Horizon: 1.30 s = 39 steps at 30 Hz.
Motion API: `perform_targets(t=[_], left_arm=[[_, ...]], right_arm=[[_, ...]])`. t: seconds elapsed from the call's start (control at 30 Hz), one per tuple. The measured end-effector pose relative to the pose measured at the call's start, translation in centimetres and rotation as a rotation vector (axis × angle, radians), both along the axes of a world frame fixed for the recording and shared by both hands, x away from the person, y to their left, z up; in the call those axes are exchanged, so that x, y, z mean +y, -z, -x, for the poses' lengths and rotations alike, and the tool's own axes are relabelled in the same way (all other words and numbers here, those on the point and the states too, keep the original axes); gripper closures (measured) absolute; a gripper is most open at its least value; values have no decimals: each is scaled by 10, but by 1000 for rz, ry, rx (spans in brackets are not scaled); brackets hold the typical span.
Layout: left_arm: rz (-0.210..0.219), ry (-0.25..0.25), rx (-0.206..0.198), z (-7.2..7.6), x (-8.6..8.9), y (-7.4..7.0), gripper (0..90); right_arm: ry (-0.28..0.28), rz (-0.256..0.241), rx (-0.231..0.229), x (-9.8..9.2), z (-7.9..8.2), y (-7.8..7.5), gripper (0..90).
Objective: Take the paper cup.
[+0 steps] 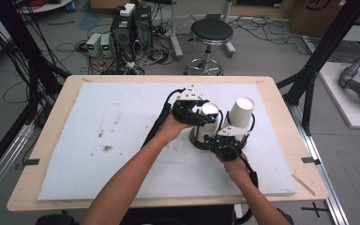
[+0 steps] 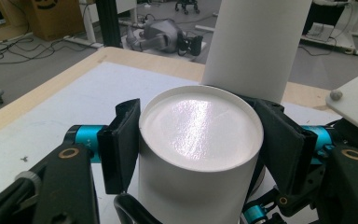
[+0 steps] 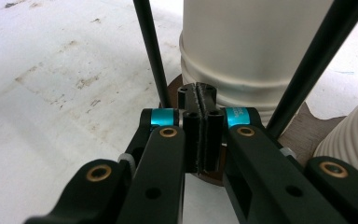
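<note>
Two white paper cups stand upside down, close together, right of the mat's middle. My left gripper [image 1: 201,115] [image 2: 198,126] is shut on the nearer cup [image 1: 209,121] [image 2: 198,149] [image 3: 251,42], with a jaw pressed on each side just under its upturned base. The other cup [image 1: 242,111] [image 2: 256,42] [image 3: 349,135] stands just beyond, with nothing gripping it. A flat brown piece [image 1: 198,142] [image 3: 307,133] lies under the held cup. My right gripper [image 1: 218,140] [image 3: 200,98] is shut with its jaws pinched on that piece's near edge.
A stained white foam mat [image 1: 112,140] covers most of the wooden table [image 1: 42,154]. Two black cables [image 3: 151,51] cross in front of the cup in the right gripper view. A stool [image 1: 211,33] and computer boxes [image 1: 131,23] stand on the floor beyond the table.
</note>
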<state>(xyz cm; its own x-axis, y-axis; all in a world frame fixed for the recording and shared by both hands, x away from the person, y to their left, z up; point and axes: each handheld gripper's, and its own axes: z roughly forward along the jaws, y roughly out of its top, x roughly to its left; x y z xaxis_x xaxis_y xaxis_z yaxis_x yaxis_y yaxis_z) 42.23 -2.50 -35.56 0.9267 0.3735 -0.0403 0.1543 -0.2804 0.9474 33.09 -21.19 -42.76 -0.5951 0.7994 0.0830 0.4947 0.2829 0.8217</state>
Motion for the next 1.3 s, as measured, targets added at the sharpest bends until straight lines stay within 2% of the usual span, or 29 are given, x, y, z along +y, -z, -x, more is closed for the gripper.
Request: perform_targets(t=[0.1,0.3,0.47,0.6,0.63,0.67,0.7,0.77,0.87,0.93,1.1,1.13,1.2,1.27,1.3], left_arm=[[36,0,-6,1,3,-7,349],[68,-10,-27,3,9,-19,348],[101,-24,-28,5,14,-32,350],[125,-25,-33,6,17,-43,352],[130,-26,-34,7,18,-46,352],[137,-29,-38,8,19,-49,352],[142,-33,-44,9,19,-51,352],[143,-34,-50,10,22,-57,352],[149,-34,-57,13,27,-65,353],[151,-35,-62,15,31,-70,352],[143,-19,-67,25,45,-78,352],[137,-17,-69,28,49,-78,352],[134,-14,-70,33,58,-78,353],[139,-14,-65,38,68,-75,352],[143,-16,-61,41,73,-73,352]], right_arm=[[-2,-1,-1,0,0,0,900],[-3,2,-2,0,0,0,900],[-16,8,2,0,0,1,878],[-48,-13,15,0,0,0,753],[-48,-13,15,0,0,0,753],[-77,-28,24,0,0,0,673],[-77,-28,24,0,0,0,673],[-93,-50,35,-2,0,0,606],[-99,-73,42,-4,1,-1,576],[-122,-103,36,-8,3,-3,518],[-165,-110,10,-10,9,-6,464],[-198,-116,-2,-11,11,-7,441],[-213,-120,1,-11,12,-8,432],[-259,-101,-33,-12,17,-11,386],[-259,-101,-33,-12,17,-11,386]])
